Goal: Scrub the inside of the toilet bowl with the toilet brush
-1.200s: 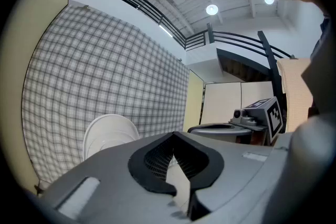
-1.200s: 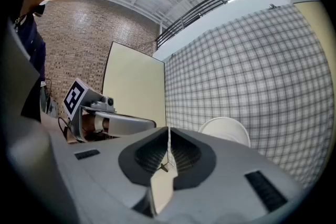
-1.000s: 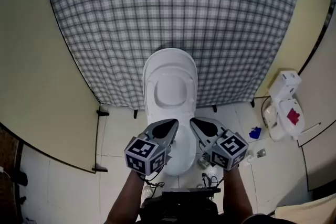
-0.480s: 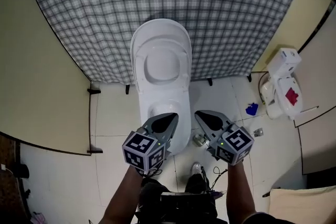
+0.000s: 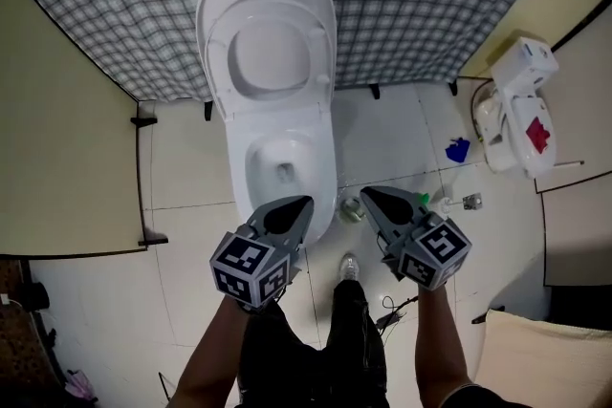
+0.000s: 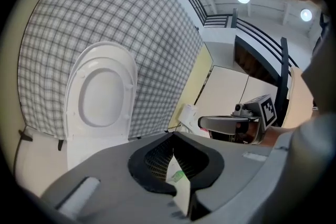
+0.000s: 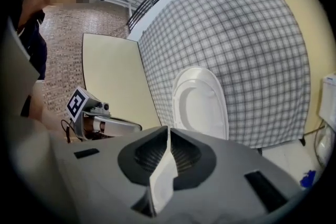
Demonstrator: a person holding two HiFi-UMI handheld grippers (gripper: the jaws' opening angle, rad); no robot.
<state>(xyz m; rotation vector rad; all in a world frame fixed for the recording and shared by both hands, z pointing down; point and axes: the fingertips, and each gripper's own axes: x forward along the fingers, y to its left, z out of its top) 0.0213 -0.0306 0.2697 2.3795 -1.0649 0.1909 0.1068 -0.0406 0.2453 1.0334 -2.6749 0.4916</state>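
Observation:
A white toilet stands against the checked wall with its lid and seat (image 5: 271,48) raised; the open bowl (image 5: 282,169) lies just ahead of me. My left gripper (image 5: 302,204) hangs over the bowl's near rim, jaws shut and empty. My right gripper (image 5: 369,195) is level with it, to the right of the bowl over the floor, also shut on nothing. Between the right gripper and the toilet a small round holder (image 5: 352,208) stands on the floor. No brush shows plainly. The left gripper view shows the raised lid (image 6: 102,93) ahead, and the right gripper view shows the same lid (image 7: 200,103).
A blue object (image 5: 457,149) lies on the tiles at the right. Behind it stands a white unit with a red label (image 5: 524,115). A pale yellow partition (image 5: 57,158) closes the left side. A small white and green item (image 5: 442,203) lies by the right gripper.
Both grippers have sunk together toward the front of the toilet, still shut. The head view has tipped down, so the open bowl now shows and the toilet sits higher in the picture.

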